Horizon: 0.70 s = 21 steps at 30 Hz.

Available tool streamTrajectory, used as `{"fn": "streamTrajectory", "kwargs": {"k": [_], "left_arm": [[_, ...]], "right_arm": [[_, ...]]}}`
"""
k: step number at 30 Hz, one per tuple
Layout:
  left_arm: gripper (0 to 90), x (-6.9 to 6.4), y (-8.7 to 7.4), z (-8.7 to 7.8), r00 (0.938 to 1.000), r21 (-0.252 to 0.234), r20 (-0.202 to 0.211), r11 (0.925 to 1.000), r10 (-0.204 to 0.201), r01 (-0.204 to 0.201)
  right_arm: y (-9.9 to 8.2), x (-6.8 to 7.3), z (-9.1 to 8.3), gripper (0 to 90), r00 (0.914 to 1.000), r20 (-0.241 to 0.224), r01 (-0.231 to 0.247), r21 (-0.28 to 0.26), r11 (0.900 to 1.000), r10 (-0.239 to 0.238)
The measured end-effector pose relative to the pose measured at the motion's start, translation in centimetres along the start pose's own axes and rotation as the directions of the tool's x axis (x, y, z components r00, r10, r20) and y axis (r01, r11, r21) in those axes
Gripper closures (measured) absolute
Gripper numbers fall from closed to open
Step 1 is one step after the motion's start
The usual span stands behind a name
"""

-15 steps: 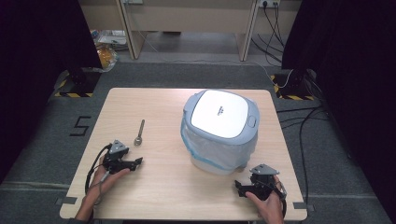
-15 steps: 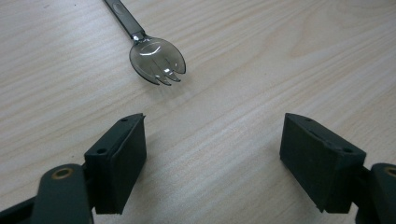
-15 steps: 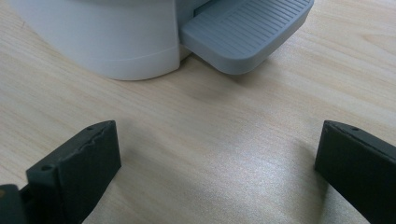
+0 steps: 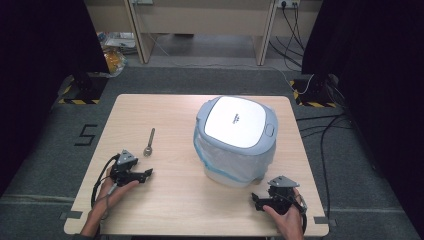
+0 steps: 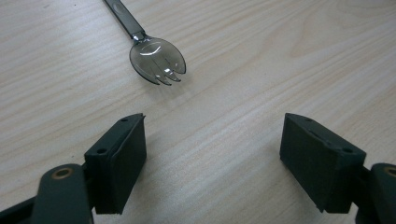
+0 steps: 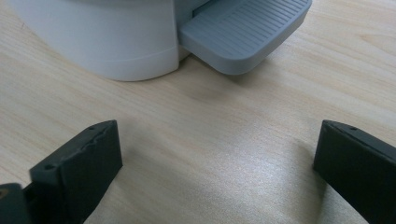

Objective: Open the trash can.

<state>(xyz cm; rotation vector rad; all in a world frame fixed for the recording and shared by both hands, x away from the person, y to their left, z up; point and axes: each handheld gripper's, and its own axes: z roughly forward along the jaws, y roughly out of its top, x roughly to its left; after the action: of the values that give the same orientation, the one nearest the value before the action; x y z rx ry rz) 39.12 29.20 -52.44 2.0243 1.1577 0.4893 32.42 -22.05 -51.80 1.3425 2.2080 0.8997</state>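
the left gripper (image 4: 145, 174) rests with its jaws apart and empty, just short of the spork (image 5: 158, 59) on the table (image 4: 165, 210). the right gripper (image 4: 256, 198) gapes too, near the rice cooker (image 4: 235, 135). the spork looks light, stiff and slick plastic; i'd pinch its handle. the cooker's lid logo is too small to read.

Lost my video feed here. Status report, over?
Left gripper open, empty, short of the spork. Right gripper open, empty, near the white cooker. Nothing between.
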Motion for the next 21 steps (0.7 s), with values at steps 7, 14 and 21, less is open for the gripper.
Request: {"fn": "streamTrajectory", "kwargs": {"k": [7, 14, 21], "left_arm": [[22.2, 0.0, 0.0, 0.0, 1.0, 0.0, 0.0, 1.0, 0.0, 0.0], [22.2, 0.0, 0.0, 0.0, 1.0, 0.0, 0.0, 1.0, 0.0, 0.0], [22.1, 0.0, 0.0, 0.0, 1.0, 0.0, 0.0, 1.0, 0.0, 0.0]], "right_arm": [[-0.1, -0.3, -0.4, 19.3, 1.0, 0.003, 0.001, -0.052, 0.9987, -0.001], [0.0, -0.6, -1.0, 24.2, 0.9997, 0.007, -0.021, -0.09, 0.9958, 0.021], [0.3, -0.9, -1.1, 26.3, 0.9995, 0.023, -0.018, -0.1, 0.9948, 0.02]]}}
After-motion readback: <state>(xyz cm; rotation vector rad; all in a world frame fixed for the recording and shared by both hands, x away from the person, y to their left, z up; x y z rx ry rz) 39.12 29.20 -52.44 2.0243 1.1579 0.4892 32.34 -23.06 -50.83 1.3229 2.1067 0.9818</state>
